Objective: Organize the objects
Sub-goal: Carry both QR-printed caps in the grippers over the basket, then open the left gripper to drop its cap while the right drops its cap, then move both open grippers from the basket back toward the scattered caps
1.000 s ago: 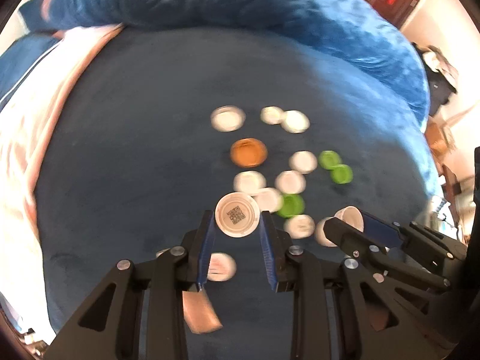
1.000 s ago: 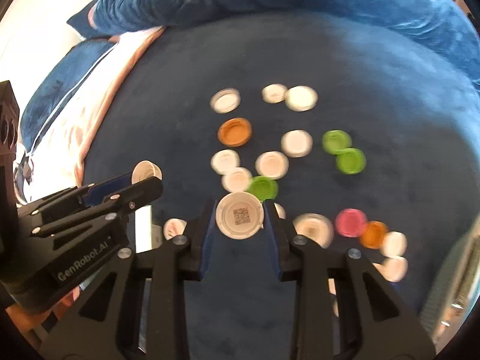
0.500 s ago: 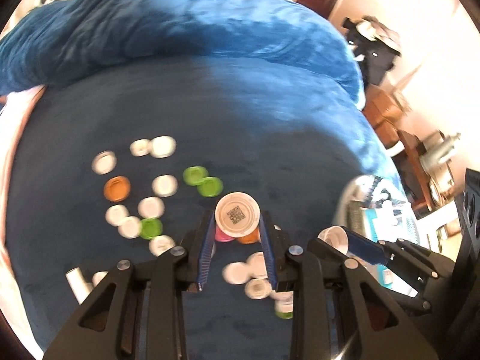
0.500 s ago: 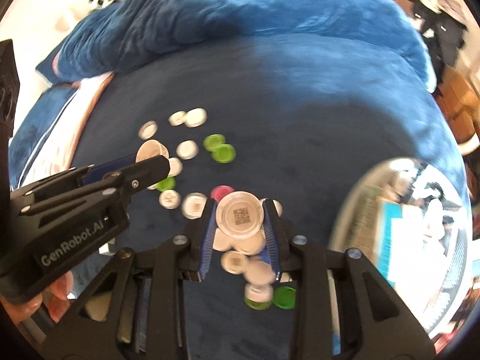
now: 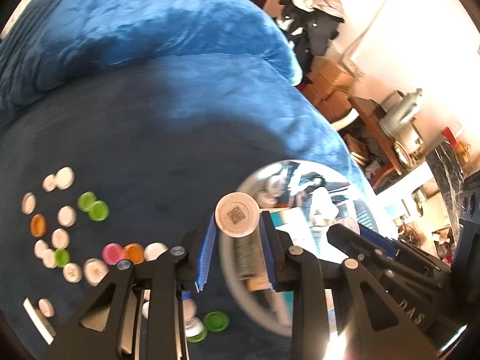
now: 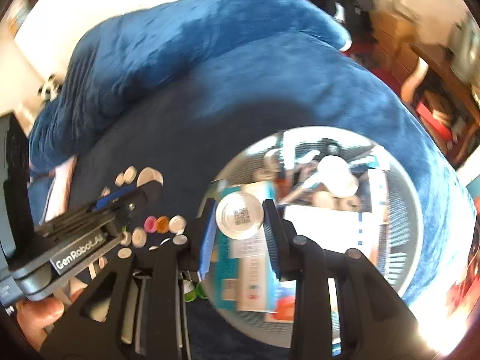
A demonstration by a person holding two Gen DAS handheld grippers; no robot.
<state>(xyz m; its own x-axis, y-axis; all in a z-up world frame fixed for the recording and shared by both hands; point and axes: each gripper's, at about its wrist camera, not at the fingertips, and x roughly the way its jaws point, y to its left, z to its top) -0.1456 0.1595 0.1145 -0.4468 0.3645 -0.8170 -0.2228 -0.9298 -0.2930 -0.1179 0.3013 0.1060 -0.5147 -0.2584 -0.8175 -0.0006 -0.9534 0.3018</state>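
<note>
Left tongs point(image 5: 238, 234) clamped on white cap point(image 5: 237, 214), over near-left rim of metal bowl point(image 5: 240, 186). Right tongs point(image 6: 240, 228) clamped on second white cap point(image 6: 239, 215), over bowl point(image 6: 402, 180) interior. Loose caps point(image 5: 67, 216) scattered left of bowl; bare blue bedspread point(image 5: 168, 126) beyond.

A plush, velvety blue blanket point(image 5: 168, 126) covers the bed beneath a shiny wire-mesh metal basket point(image 6: 399, 219), smooth plastic bottle caps point(image 5: 90, 207) and a white plastic cap point(image 5: 237, 214) between matt black grippers' ribbed blue jaws.
</note>
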